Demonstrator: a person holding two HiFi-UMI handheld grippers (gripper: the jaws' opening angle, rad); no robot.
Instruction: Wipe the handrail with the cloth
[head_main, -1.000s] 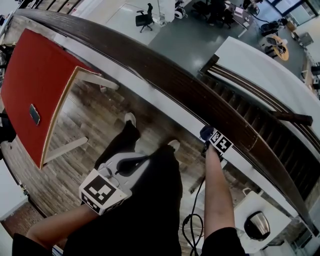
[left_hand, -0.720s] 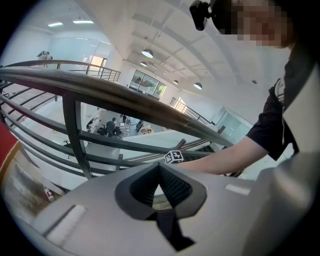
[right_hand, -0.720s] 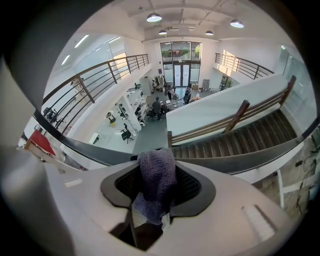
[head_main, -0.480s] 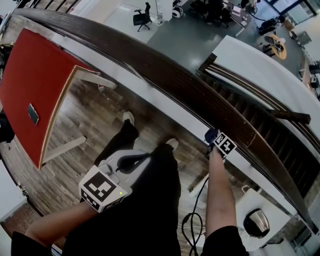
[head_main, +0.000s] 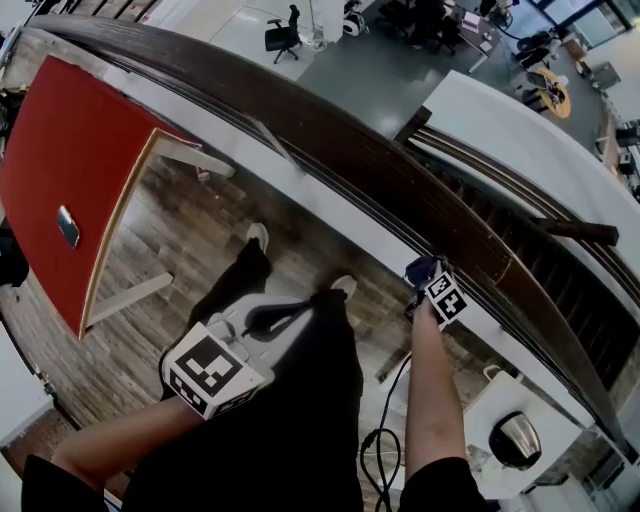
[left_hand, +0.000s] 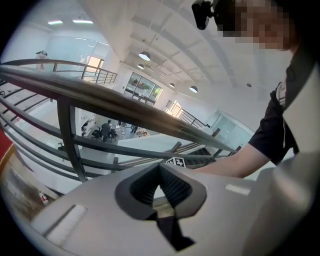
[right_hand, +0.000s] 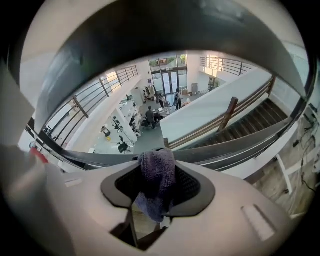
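- Compared with a second ago, my right claw (head_main: 424, 274) has crept only slightly along the near edge of the handrail (head_main: 340, 150), and its marker cube has turned a little.
- My left claw (head_main: 288, 313) has drifted a touch as well. It is still held low in front of my legs, well apart from the handrail.
- The right claw (right_hand: 156, 162) is pinching the cloth (right_hand: 156, 186). The dark bluish wad fills the gap between the pads and bulges out past the tips.
- In the head view the cloth (head_main: 418, 267) sits against the handrail's near side, just above the white ledge.
- From the right claw's own view, the top of the cloth meets the dark handrail (right_hand: 235, 147) that runs across in front.
- The left claw (left_hand: 160, 168) is pressed together at the tips, with nothing between its pads. The handrail (left_hand: 115, 102) passes above it, untouched.
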